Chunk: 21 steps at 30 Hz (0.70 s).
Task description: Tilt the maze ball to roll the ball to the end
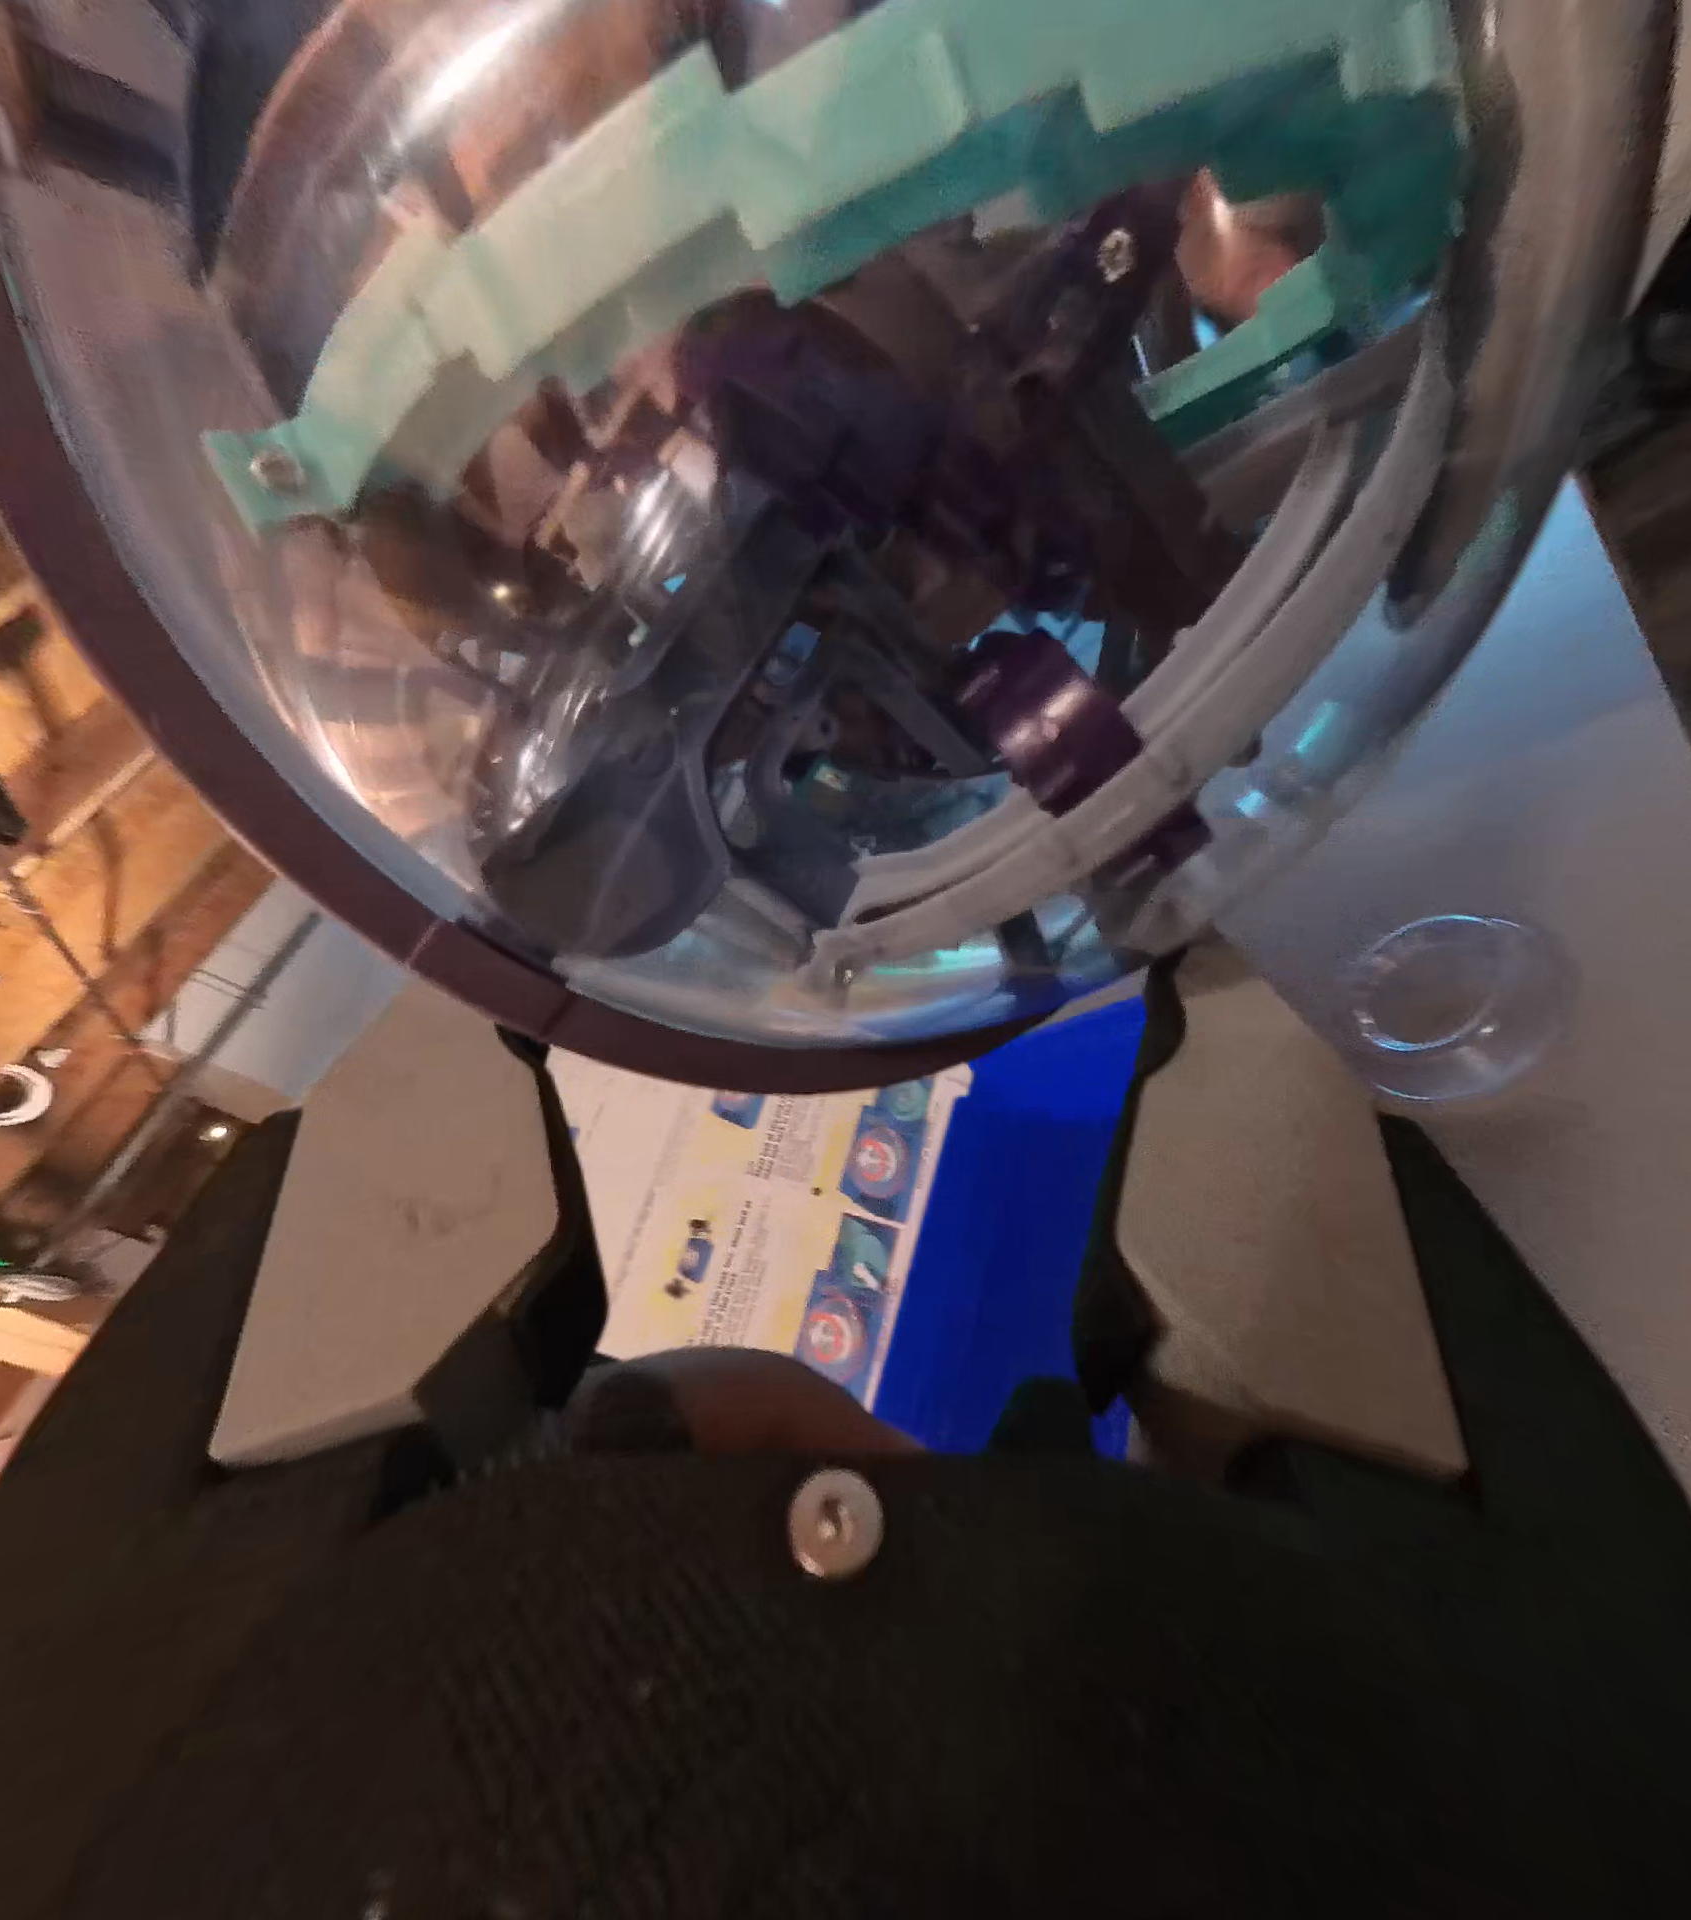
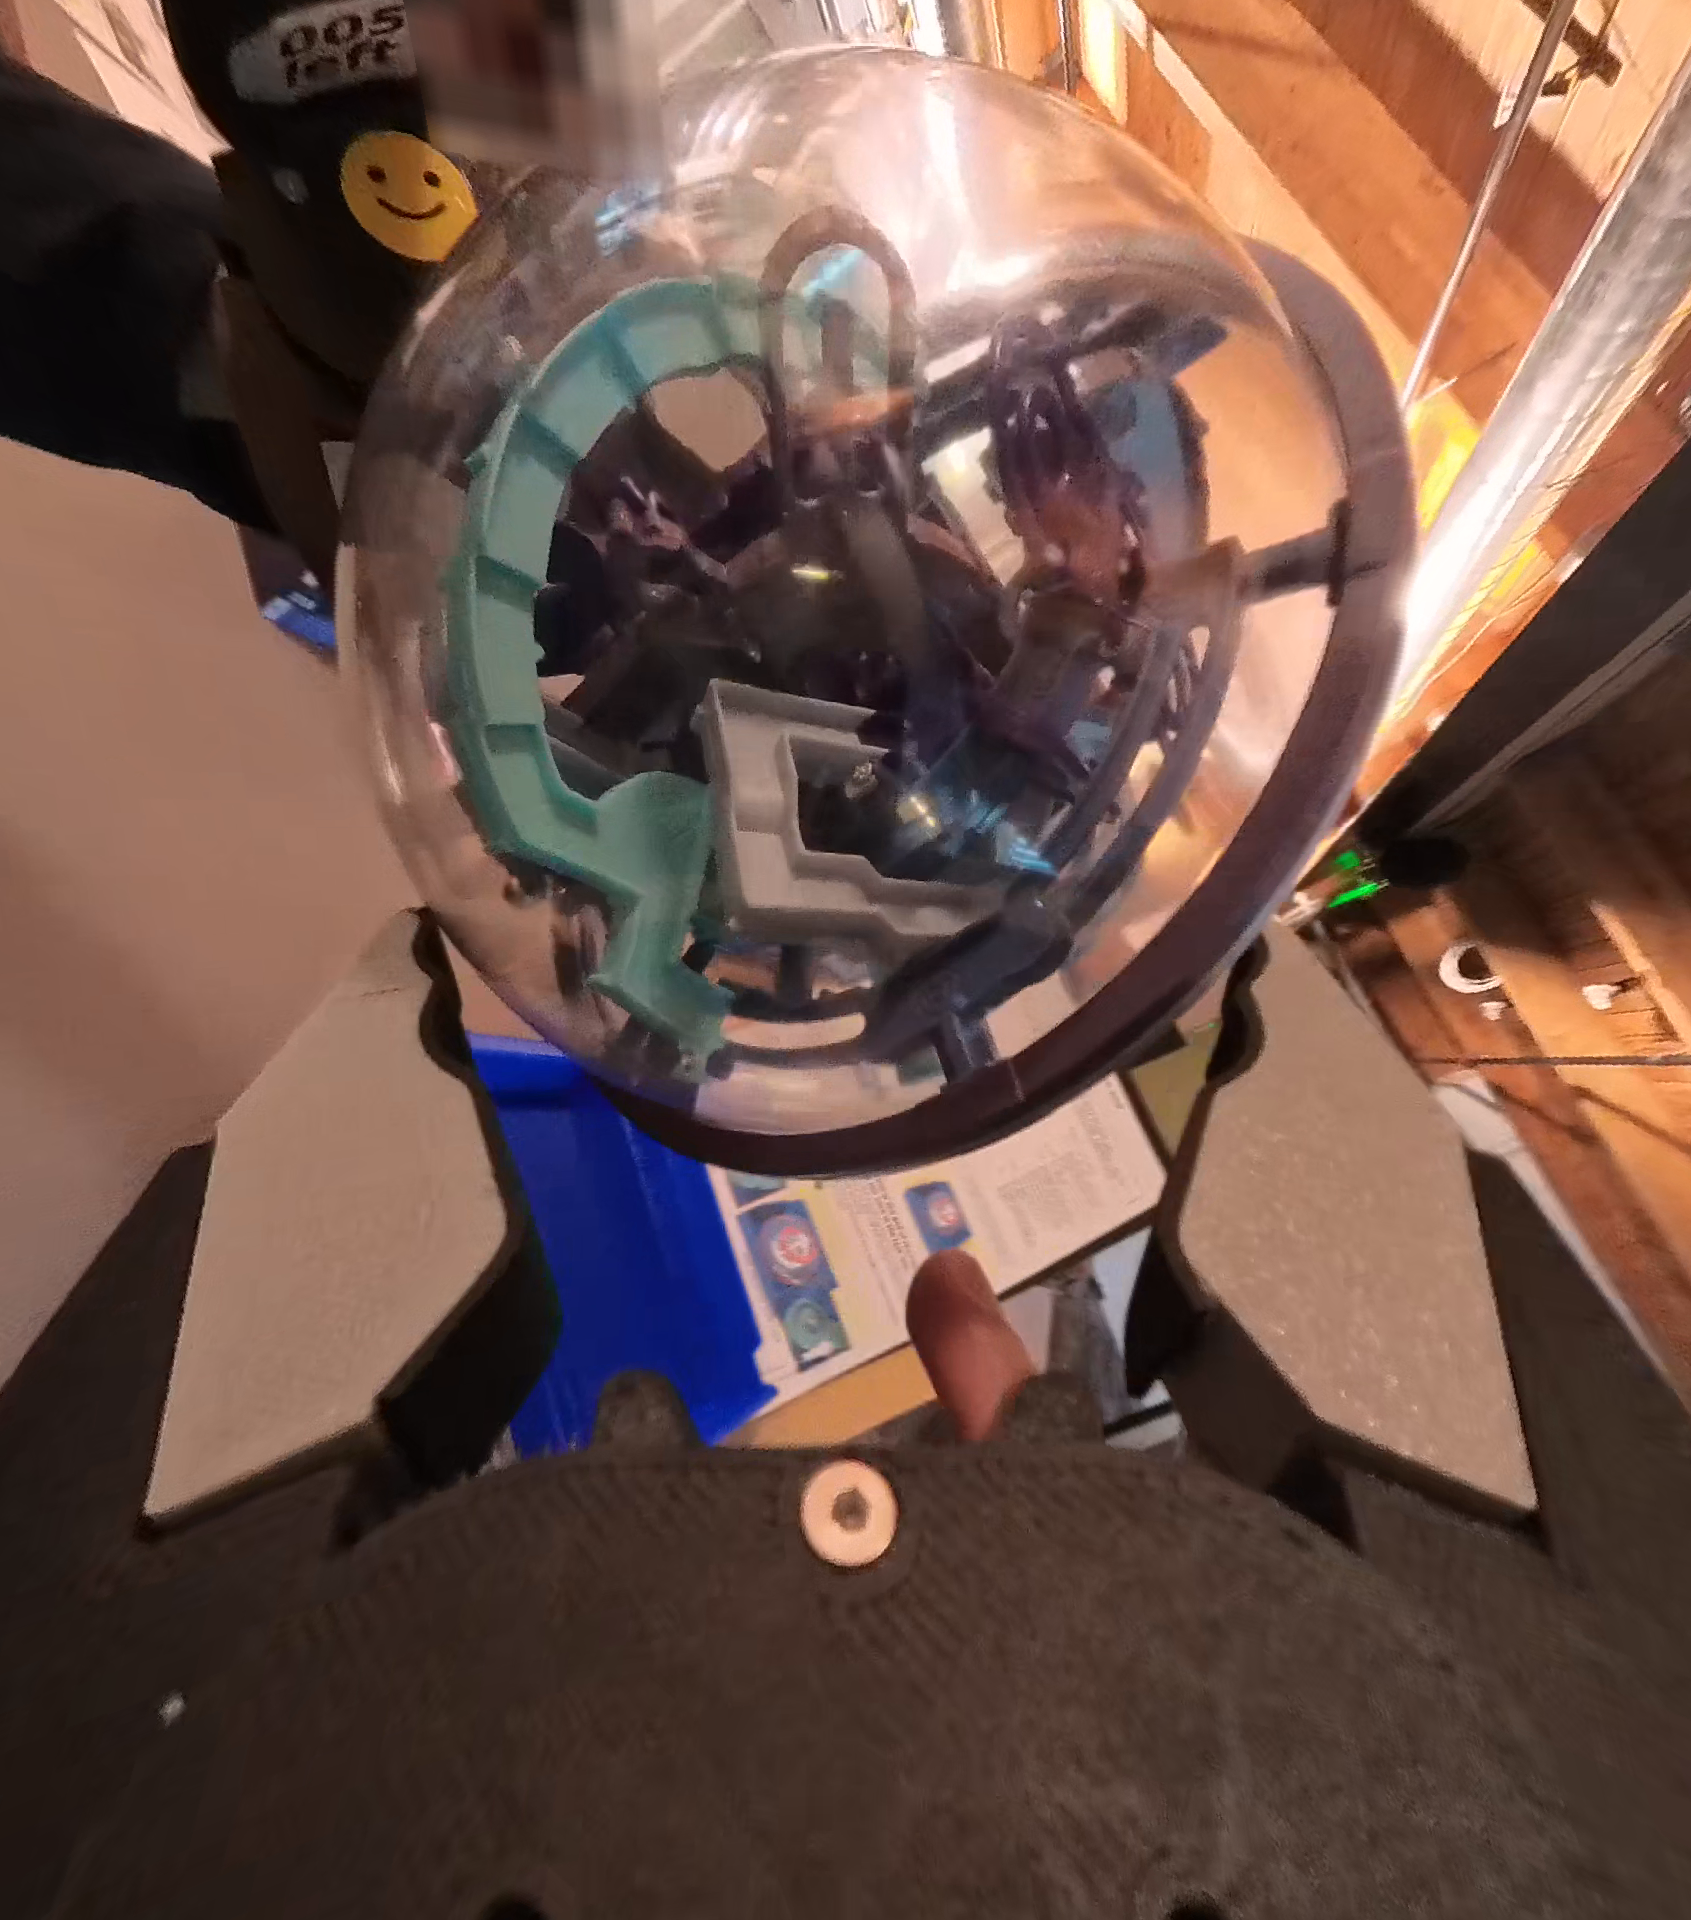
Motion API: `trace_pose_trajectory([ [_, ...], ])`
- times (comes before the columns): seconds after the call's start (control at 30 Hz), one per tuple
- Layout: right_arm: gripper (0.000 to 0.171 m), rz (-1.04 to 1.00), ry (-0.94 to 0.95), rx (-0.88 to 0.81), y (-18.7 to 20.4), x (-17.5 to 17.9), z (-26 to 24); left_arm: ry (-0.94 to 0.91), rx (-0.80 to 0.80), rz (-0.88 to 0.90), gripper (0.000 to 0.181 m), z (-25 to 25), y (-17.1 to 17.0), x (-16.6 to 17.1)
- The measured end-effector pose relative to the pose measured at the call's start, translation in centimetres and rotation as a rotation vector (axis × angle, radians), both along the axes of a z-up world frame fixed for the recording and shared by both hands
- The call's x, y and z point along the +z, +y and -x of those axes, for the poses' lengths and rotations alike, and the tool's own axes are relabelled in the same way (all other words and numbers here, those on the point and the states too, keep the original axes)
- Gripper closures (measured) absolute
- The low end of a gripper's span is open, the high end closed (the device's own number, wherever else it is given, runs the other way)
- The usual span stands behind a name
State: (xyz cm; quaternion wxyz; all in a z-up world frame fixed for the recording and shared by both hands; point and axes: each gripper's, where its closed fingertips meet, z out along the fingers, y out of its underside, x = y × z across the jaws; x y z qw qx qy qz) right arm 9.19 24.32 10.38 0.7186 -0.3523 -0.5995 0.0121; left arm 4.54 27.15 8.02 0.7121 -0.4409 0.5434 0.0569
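Left wrist view: the maze ball point(image 1: 768, 499) fills the upper frame, held in the air just ahead of the left gripper point(image 1: 841, 1023). Both jaws are spread wide, and their black tips meet the sphere's lower curve, one on the dark equator ring point(image 1: 197, 821), the other on the clear shell. A stepped teal track point(image 1: 716, 229) arcs across the top inside, with grey rails point(image 1: 1194, 727) and purple clips lower down. The small ball inside cannot be made out. Between the jaws, below the sphere, lie a blue bin point(image 1: 1028, 1195) and a printed sheet point(image 1: 768, 1195). Beside the right-hand jaw, a clear round stand point(image 1: 1443, 1003) rests on the pale desk point(image 1: 1599, 1039); only this view shows it.

Right wrist view: the same sphere point(image 2: 851, 623) sits ahead of the right gripper point(image 2: 841, 987), whose jaws are likewise spread wide, with the tips against the sphere's lower sides. From here the teal track point(image 2: 529, 582) reads as a ring, beside a grey stepped piece point(image 2: 779, 821) not seen in the other view. Beyond the sphere, up past the left-hand jaw, the other gripper point(image 2: 321, 208) presses against the far side; it carries a yellow smiley sticker point(image 2: 408, 197). A fingertip point(image 2: 966, 1340) pokes up between the jaws near the base. The bin point(image 2: 612, 1195) and sheet point(image 2: 924, 1216) lie below.
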Motion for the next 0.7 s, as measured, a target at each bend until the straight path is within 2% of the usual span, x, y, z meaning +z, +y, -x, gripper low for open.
trace_pose_trajectory([
  [0.03,0.030,-0.023,-0.006,-0.006,-0.5,0.5,0.0,-0.005,0.001,-0.015,0.067,-0.1,-0.4,0.5],
  [0.23,0.030,-0.117,-0.029,-0.037,-2.7,3.1,-0.4,-0.079,0.012,-0.093,0.075,-0.5,-2.0,2.9],
  [0.7,0.031,-0.101,-0.113,-0.082,-3.0,3.5,-1.0,-0.158,-0.016,-0.036,0.072,-1.9,-1.7,2.7],
])
